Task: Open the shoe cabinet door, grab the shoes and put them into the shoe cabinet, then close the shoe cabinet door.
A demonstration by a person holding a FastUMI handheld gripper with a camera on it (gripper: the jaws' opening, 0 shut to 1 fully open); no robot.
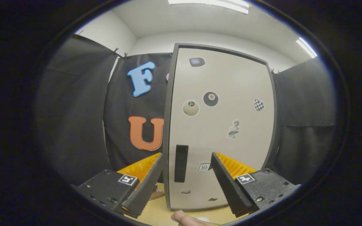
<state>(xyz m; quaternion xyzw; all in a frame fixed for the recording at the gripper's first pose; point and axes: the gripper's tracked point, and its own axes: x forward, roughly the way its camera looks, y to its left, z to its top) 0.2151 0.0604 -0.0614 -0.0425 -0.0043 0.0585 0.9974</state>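
Just ahead of the tool (187, 175) stands the shoe cabinet (222, 125), upright on the pale tabletop (159, 213), its door (231, 138) facing the camera and appearing shut, flush in its dark frame. The tool's fingers are spread wide apart, gripping nothing; the dark vertical handle slot (181, 163) near the door's lower left edge sits between them, closer to the left finger. That placement reads as a line-up: the open fingers seem to be brought square to the handle so that one can hook into the slot or both can close on its edge, which I judge to be the first step, opening the door.

The door is a light grey panel with rounded corners and a darker surround, dotted with stickers: two billiard balls (201, 103) side by side near the middle, a small checkered one (259, 104) toward the right edge, a pale figure (233, 129) below, and a few little ones near the bottom. The handle lies on the left, so the hinge is probably on the right, though it cannot be seen.

A fingertip (184, 218) of a person shows at the near edge of the tabletop, just below the cabinet's base. Black cloth (74, 119) hangs behind.
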